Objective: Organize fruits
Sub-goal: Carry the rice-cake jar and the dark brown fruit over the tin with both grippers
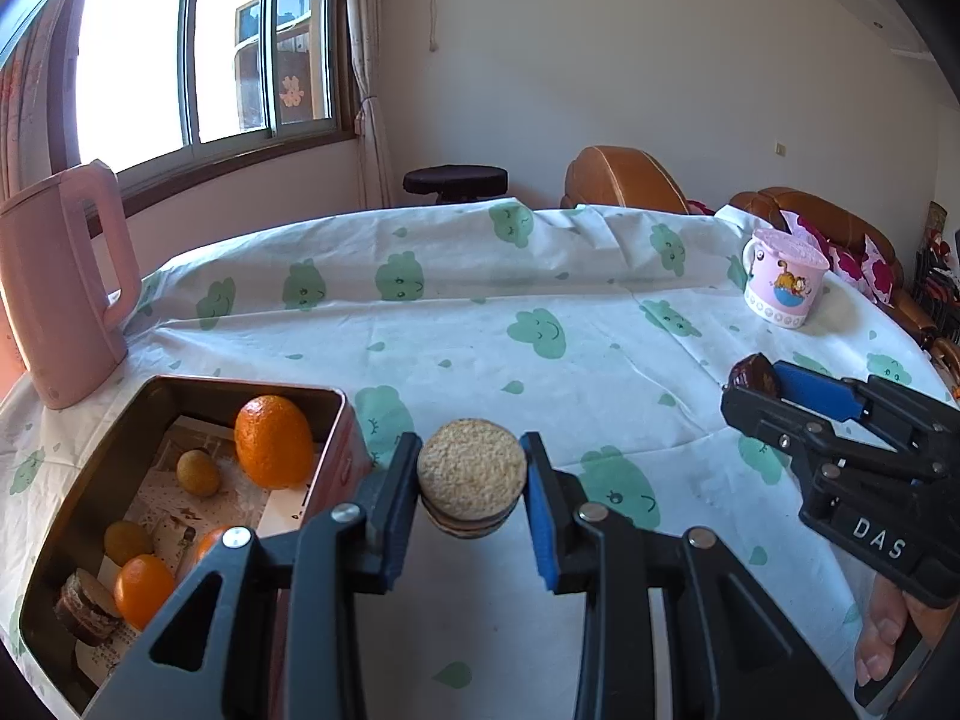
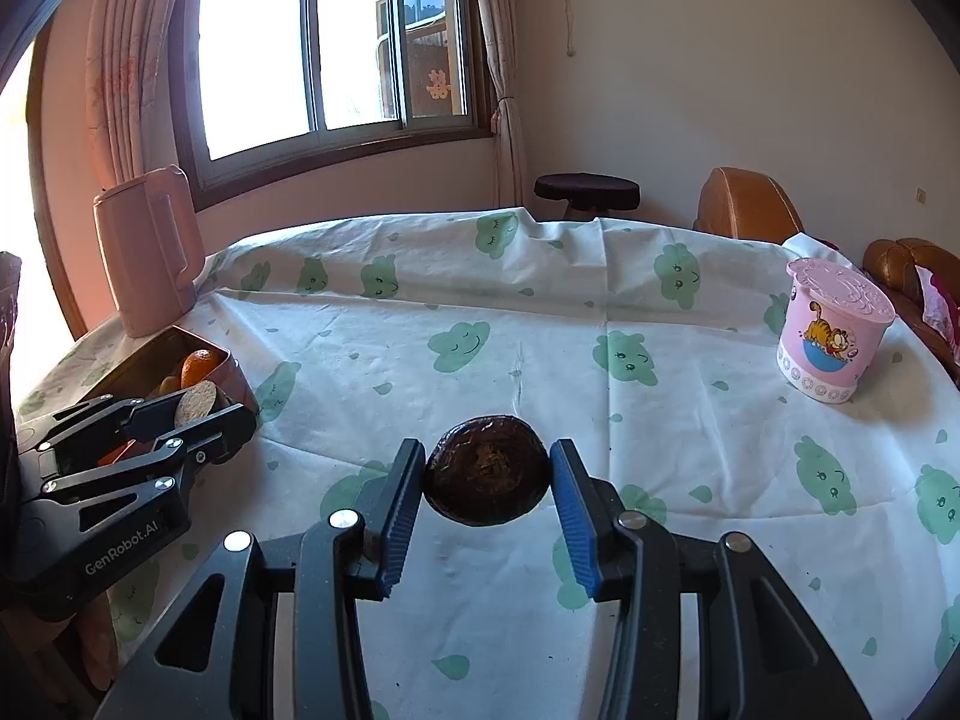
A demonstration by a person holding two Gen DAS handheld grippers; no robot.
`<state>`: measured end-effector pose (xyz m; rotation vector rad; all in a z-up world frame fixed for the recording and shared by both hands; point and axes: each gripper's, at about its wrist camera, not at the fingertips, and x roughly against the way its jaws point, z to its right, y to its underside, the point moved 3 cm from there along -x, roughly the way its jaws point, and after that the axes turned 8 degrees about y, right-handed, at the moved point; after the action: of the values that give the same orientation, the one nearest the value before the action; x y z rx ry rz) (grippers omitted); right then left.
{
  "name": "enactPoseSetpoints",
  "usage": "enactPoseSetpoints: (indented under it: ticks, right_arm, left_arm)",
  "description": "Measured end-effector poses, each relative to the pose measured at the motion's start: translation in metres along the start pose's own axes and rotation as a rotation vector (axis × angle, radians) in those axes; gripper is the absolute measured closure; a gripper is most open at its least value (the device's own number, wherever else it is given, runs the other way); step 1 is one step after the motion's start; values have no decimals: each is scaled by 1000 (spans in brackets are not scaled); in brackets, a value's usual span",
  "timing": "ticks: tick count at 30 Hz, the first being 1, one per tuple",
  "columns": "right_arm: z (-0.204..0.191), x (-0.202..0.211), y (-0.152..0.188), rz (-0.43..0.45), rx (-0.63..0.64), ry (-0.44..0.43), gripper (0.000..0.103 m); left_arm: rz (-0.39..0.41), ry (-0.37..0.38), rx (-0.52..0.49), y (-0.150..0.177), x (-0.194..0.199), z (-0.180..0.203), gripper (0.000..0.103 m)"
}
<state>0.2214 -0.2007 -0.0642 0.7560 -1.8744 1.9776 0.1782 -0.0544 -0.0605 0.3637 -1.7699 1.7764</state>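
Note:
My left gripper is shut on a round tan sandwich biscuit with brown layers underneath, held just right of a metal tin. Inside the tin lie a big orange, a smaller orange, small yellow-green fruits and a layered brown biscuit. My right gripper is shut on a dark brown round fruit above the tablecloth. The left wrist view has the right gripper at the right; the right wrist view has the left gripper by the tin.
A pink kettle stands behind the tin at the table's left edge. A pink lidded mug sits far right. The white cloth with green clouds covers the table. A stool and brown sofa stand beyond it. A hand grips the right tool.

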Motion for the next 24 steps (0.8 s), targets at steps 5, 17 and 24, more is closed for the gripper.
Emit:
enactPoseSetpoints:
  ticks: [5,17,24]
  right_arm:
    - [0,5,-1,24,0,7,58]
    - [3,15,-2,78,-11,17,58]
    - [5,22,-2,114,-19,25,58]
  left_arm:
    - [27,-6,1,0,5,-1,68]
    - [83,-22,1,-1,15,0,68]
    - [122,-34,3,-2,23,-1,68]
